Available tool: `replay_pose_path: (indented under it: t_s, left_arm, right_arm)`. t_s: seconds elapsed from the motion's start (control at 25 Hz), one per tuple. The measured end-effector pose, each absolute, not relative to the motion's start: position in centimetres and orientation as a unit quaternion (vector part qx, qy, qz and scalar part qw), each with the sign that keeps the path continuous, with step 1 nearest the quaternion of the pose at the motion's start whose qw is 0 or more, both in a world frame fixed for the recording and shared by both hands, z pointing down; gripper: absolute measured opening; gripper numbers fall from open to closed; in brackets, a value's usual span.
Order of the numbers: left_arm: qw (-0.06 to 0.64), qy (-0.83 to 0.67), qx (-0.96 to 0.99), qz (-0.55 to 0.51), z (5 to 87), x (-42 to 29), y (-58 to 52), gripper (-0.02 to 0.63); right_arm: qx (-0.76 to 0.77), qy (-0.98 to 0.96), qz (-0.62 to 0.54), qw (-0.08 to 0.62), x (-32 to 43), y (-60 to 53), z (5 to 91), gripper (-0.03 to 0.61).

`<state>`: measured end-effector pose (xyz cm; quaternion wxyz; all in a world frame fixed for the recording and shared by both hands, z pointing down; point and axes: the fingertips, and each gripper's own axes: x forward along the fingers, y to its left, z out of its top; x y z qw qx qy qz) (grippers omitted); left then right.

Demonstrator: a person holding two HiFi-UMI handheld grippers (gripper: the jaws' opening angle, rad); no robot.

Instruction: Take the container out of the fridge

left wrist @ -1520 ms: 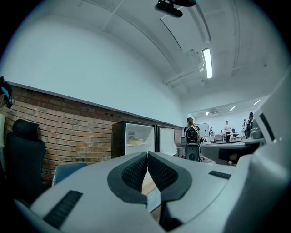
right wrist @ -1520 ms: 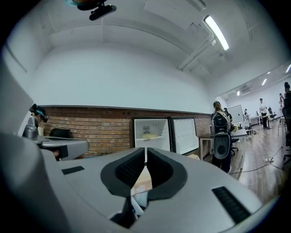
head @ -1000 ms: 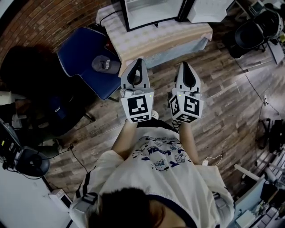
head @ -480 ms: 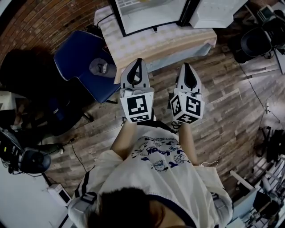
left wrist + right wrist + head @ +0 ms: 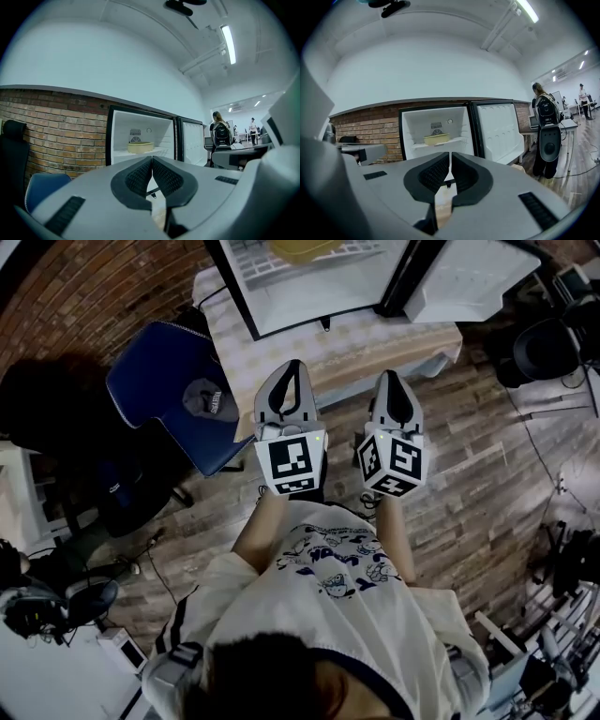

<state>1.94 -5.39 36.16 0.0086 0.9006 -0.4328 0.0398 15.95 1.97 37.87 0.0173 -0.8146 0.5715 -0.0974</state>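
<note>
A small fridge (image 5: 309,282) stands open on a cloth-covered table (image 5: 356,334) ahead of me, its door (image 5: 469,277) swung to the right. A pale yellow container (image 5: 139,147) (image 5: 436,138) (image 5: 300,249) rests on the fridge's wire shelf. My left gripper (image 5: 291,371) (image 5: 152,161) and right gripper (image 5: 394,379) (image 5: 450,157) are both shut and hold nothing. They hover side by side short of the table's front edge, pointing at the fridge.
A blue chair (image 5: 178,381) with a cap (image 5: 208,401) on it stands left of the table. A brick wall (image 5: 51,136) runs behind. A person with a backpack (image 5: 543,112) stands far right near desks. A black office chair (image 5: 553,343) sits at the right.
The view has moved toward the fridge: more of its inside and the container now show at the top. Both grippers stay shut and side by side.
</note>
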Motion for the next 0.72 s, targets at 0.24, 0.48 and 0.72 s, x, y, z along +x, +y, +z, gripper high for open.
replay_pose_path:
  t_s: [0.24, 0.48, 0.72]
  left_arm:
    - [0.013, -0.445, 0.895, 0.036, 35.6, 4.4, -11.3, 0.018]
    - [0.012, -0.453, 0.891, 0.035, 35.1, 6.6, -16.5, 0.018]
    - [0.02, -0.459, 0.887, 0.04, 35.7, 7.8, -20.2, 0.018]
  right_arm:
    - [-0.807, 0.581, -0.102, 0.024, 18.7, -4.4, 37.0, 0.038]
    - [-0.79, 0.601, -0.114, 0.033, 20.5, -10.8, 36.5, 0.038]
    - [-0.775, 0.616, -0.134, 0.05, 21.1, -15.6, 36.1, 0.039]
